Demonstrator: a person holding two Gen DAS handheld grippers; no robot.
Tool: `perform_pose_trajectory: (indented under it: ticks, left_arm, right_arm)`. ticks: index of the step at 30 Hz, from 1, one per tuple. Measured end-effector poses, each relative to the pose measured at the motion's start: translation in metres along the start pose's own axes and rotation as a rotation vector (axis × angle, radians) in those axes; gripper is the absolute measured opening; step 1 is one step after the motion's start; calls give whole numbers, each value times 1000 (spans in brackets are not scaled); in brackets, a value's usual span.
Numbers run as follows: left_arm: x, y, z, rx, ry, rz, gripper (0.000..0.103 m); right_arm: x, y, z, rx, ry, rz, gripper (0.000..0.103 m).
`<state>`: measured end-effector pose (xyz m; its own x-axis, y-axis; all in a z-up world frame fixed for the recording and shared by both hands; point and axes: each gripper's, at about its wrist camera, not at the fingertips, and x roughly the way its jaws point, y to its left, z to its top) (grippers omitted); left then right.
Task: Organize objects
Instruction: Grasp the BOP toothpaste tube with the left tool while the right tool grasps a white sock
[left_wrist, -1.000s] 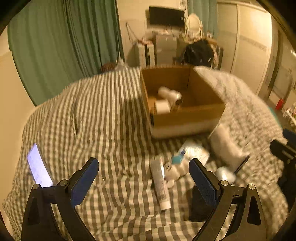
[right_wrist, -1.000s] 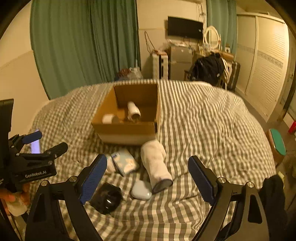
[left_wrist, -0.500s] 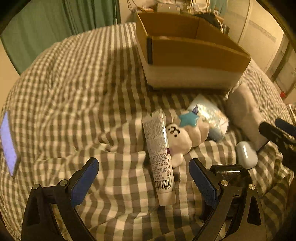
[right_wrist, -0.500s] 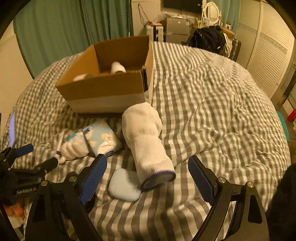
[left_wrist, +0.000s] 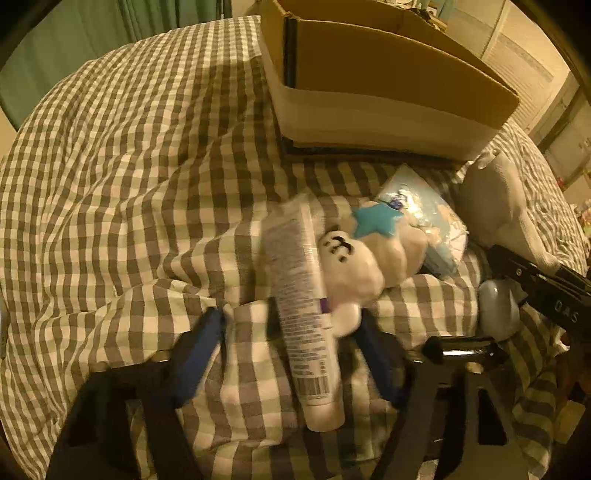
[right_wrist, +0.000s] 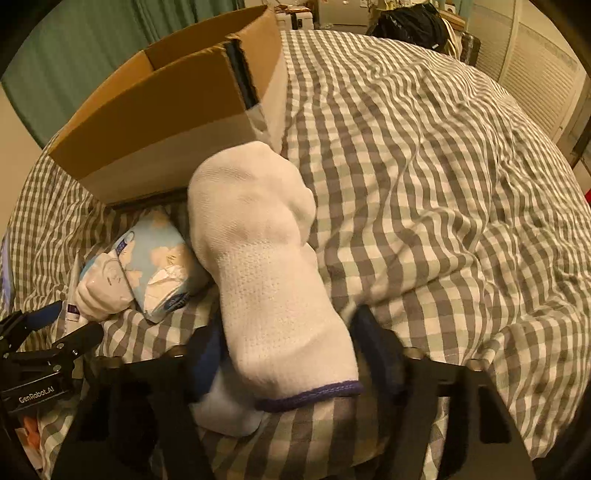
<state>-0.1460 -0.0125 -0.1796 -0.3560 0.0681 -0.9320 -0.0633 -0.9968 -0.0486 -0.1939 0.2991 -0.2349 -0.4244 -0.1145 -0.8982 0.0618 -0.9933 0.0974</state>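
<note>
Sock (right_wrist: 269, 266) before box (right_wrist: 166, 122)
</note>
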Motion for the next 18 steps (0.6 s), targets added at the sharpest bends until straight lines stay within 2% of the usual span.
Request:
perform_pose_trajectory:
  ticks: [1, 3, 6, 18]
  left_arm:
    - [-1, -2, 0, 5, -2, -3, 56]
    - [-4, -5, -1, 17, -7, -25, 36]
    - [-9, -8, -3, 29, -18, -19, 27]
    - [-57, -14, -21, 35, -80, -13, 19]
  right_arm:
    - [-1, -2, 0, 8, -3, 8, 54]
    - [-3, -4, -1, 18, -12, 18, 48]
    - [-7, -5, -3, 22, -27, 25, 39]
    - [-58, 8, -14, -6, -159, -34, 22]
